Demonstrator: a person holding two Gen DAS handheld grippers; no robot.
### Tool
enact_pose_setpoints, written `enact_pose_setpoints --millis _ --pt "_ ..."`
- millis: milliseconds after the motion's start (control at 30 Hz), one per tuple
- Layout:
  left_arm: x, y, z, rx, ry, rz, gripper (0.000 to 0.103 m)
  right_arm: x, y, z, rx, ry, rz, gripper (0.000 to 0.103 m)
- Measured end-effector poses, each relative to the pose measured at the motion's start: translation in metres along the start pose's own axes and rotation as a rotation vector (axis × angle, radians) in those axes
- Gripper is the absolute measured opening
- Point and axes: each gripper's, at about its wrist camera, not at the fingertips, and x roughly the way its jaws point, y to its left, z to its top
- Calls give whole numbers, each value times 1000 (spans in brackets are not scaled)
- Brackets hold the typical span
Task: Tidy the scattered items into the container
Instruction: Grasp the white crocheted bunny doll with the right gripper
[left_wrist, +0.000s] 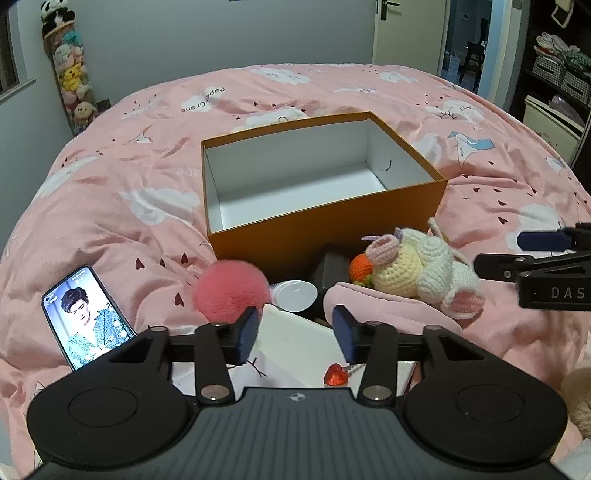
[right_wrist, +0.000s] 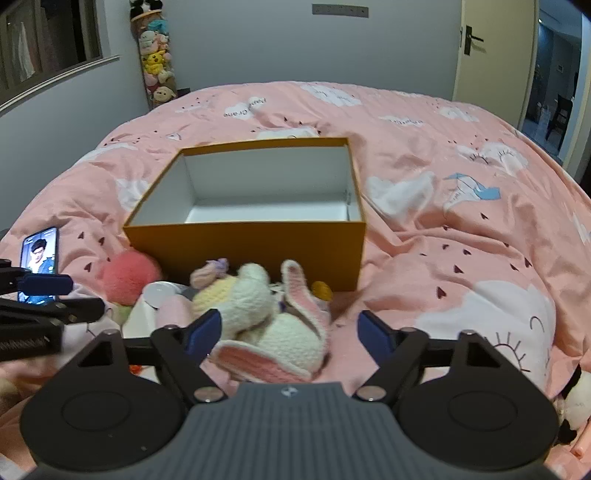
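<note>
An open orange box (left_wrist: 332, 225) with a white, empty inside stands on the pink bed; it also shows in the right wrist view (right_wrist: 258, 251). In front of it lie a pink pompom (left_wrist: 231, 290), a white round jar (left_wrist: 295, 295), a crocheted bunny (left_wrist: 417, 273) with an orange carrot (left_wrist: 360, 271), a white card (left_wrist: 295, 350) and a red heart lollipop (left_wrist: 335, 374). My left gripper (left_wrist: 295, 334) is open, empty, just above the white card. My right gripper (right_wrist: 291, 332) is open around the bunny (right_wrist: 273, 325), not touching it.
A phone (left_wrist: 86, 317) with a lit screen lies left on the bedcover. A dark block (left_wrist: 332, 271) sits against the box front. A pink pouch (left_wrist: 373, 306) lies under the bunny. A plush-toy column (left_wrist: 72, 77) stands by the far wall.
</note>
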Motion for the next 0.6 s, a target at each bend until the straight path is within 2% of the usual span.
enact_pose_setpoints --millis 33,233,333,433,600 --pt "1 0 1 -4 3 -9 49 1 -3 0 7 9 1 70" --pt "7 -8 11 -22 27 -109 49 12 -13 -3 17 63 18 67" --pt "14 -16 17 -7 47 -165 53 17 -21 -5 40 77 23 66" --pt "20 -23 16 28 61 -153 53 21 -26 -5 45 84 44 66" --pt "27 -17 14 40 87 -124 53 25 -18 0 -39 93 112 66"
